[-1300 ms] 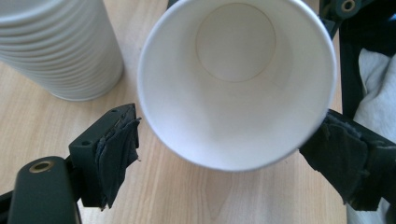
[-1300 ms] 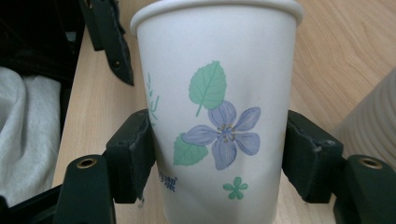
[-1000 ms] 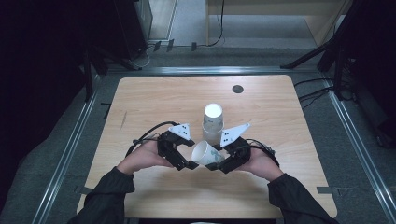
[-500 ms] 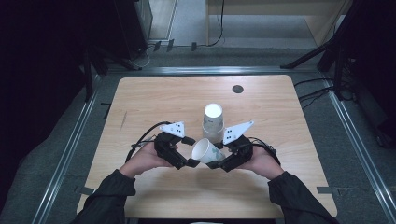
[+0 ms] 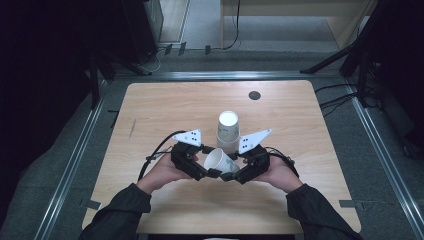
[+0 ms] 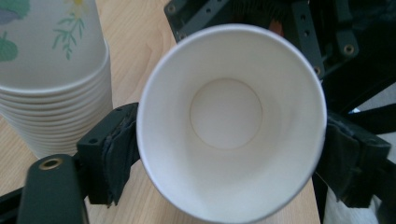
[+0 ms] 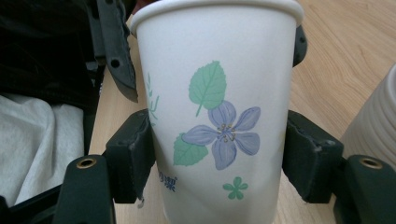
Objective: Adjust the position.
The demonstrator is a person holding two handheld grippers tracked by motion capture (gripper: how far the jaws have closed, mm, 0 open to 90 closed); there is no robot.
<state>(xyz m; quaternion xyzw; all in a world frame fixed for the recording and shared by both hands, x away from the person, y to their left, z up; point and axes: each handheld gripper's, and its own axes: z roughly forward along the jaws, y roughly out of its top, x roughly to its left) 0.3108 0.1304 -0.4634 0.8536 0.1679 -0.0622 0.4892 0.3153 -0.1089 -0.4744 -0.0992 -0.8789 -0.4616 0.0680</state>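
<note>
A: Where is the single white paper cup with the blue flower and green leaves?

B: It is lifted off the pale wooden worktop, tipped on its side between the two hand-held tools, towards the near edge and about midway between the left and right edges. Its open mouth faces the left gripper; in the left gripper view I look straight down into the cup to its round bottom.

A: How does that gripper stand?

B: Its black padded jaws sit one on each side of the rim and press against it, so it is clamped on the cup's mouth end.

A: And the other one?

B: The right gripper comes from the opposite side. In the right gripper view its two pads flank the printed wall of the cup and touch it on both sides, low on the body, so it grips the cup too.

A: What stands behind?

B: A stack of nested white paper cups, upside down near the worktop's middle, just beyond the grippers. The left gripper view shows its layered rims resting on the wood, beside the left jaw. A small dark round disc lies towards the far edge, well apart.
</note>
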